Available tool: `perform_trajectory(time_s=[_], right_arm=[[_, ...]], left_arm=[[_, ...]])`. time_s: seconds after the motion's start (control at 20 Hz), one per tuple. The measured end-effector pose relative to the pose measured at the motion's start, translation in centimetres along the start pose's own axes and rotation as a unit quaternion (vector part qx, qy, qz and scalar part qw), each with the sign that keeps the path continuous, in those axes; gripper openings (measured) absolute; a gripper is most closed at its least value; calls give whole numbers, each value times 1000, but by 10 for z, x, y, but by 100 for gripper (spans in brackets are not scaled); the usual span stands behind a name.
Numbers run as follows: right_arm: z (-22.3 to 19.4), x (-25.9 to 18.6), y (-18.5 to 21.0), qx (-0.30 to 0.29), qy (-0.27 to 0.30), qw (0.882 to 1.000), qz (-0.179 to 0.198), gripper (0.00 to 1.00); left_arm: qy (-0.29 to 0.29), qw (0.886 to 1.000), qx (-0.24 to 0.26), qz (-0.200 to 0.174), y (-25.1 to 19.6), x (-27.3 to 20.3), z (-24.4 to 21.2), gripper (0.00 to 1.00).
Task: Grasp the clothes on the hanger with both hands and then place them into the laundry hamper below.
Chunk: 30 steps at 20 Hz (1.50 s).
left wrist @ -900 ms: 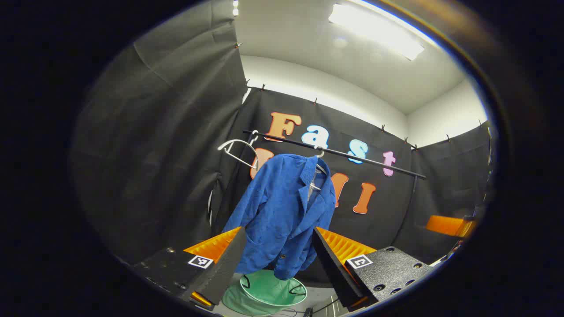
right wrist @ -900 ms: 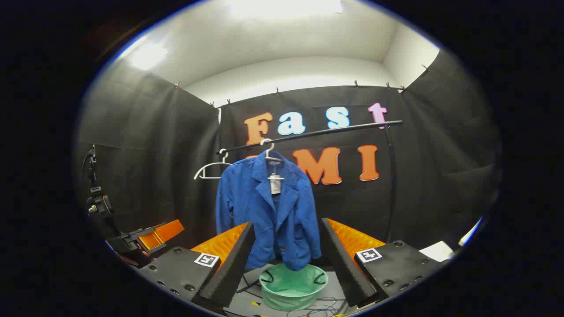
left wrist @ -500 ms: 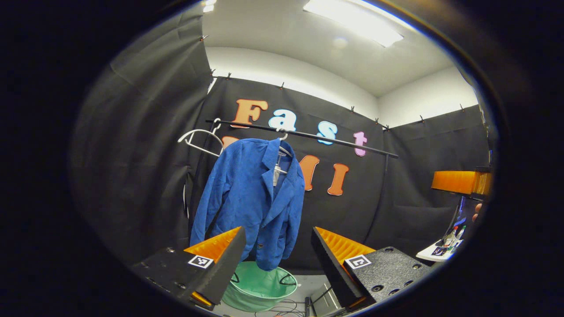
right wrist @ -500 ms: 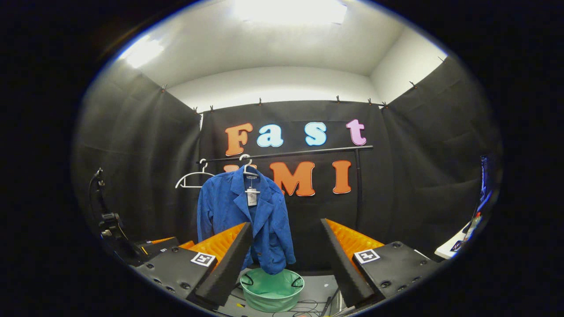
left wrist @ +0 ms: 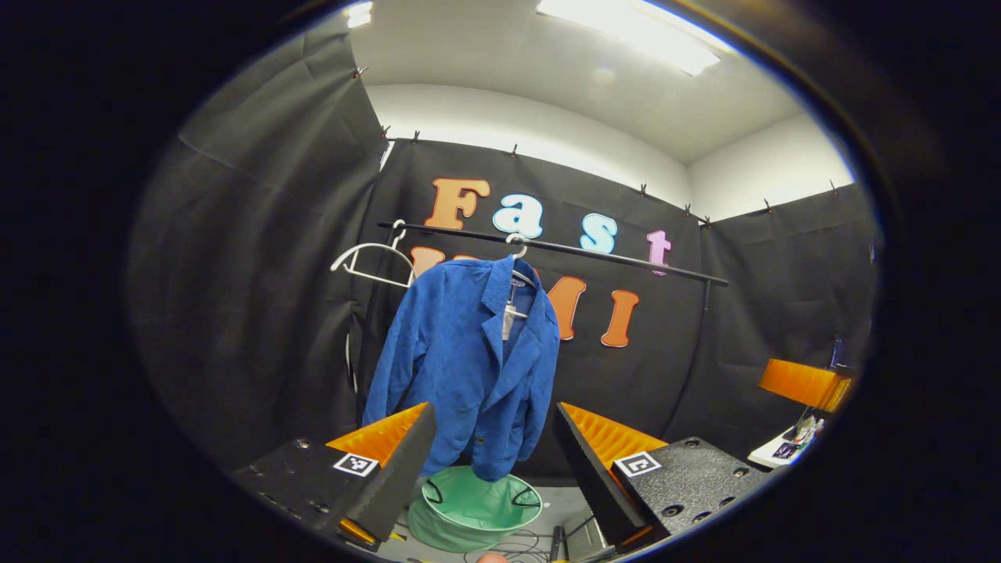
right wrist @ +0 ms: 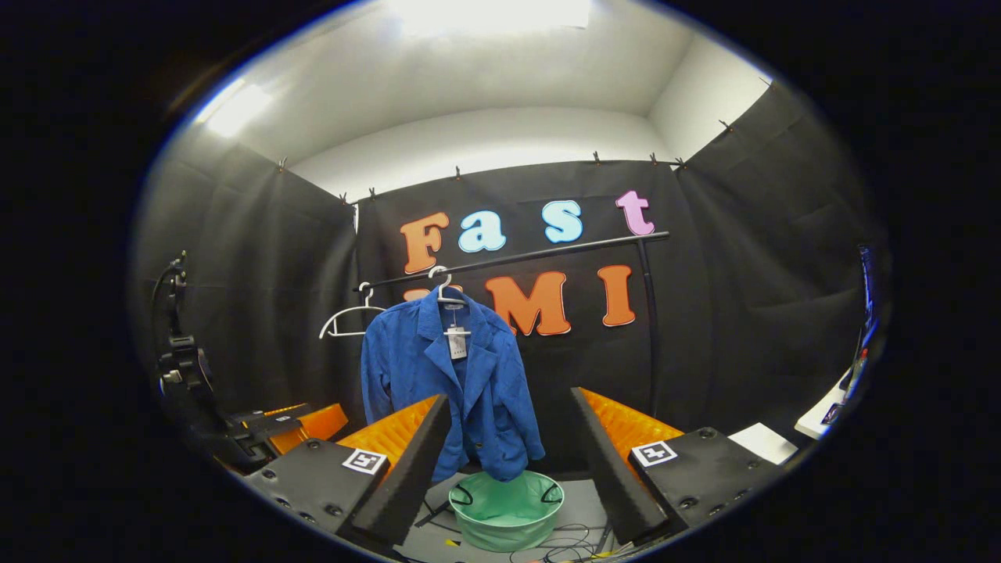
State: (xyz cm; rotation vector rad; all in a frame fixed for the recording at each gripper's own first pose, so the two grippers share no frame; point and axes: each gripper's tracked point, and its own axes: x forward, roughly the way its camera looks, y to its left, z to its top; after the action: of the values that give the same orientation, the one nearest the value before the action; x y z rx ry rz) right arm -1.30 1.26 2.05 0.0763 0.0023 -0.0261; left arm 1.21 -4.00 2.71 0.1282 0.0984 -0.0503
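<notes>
Fabric of a blue jacket (left wrist: 469, 367) draped from a white hanger (right wrist: 444, 291) on the black rail (left wrist: 547, 249), its hem hanging just above the green laundry hamper (left wrist: 477, 507) on the floor. An empty white hanger (left wrist: 374, 262) hung beside it at the rail's end. The left gripper (left wrist: 493, 461) was spread wide, grasping nothing, well short of the jacket. The right gripper (right wrist: 508, 461) was likewise splayed and empty, also well apart from the garment. Cables (right wrist: 563, 543) lay on the floor near the hamper. In the right gripper view, the left gripper sat low at the left edge.
</notes>
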Motion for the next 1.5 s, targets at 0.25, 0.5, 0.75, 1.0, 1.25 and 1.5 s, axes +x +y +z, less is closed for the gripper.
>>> perform_trajectory(time_s=[0.25, 0.5, 0.75, 1.0, 1.25, 1.5], right_arm=[[-7, 20, 15, 13, 5, 1000, 23, 98], [-7, 56, 9, 15, 9, 999, 33, 97], [-5, 110, -10, 32, 2, 999, 41, 98], [-2, 170, -36, 20, -10, 996, 85, 97], [2, 217, -47, -4, -11, 988, 155, 97], [-16, 247, -44, 9, 2, 978, 210, 98]], left_arm=[[-3, 1000, -5, 21, 14, 0, 3, 95], [3, 999, -5, 36, 12, 19, 3, 94], [-7, 999, -8, 39, -5, 52, 9, 95], [-38, 996, 5, 84, -15, 87, 20, 95], [-35, 989, -19, 140, -35, 103, 14, 95], [-38, 981, 3, 192, -37, 106, 9, 95]])
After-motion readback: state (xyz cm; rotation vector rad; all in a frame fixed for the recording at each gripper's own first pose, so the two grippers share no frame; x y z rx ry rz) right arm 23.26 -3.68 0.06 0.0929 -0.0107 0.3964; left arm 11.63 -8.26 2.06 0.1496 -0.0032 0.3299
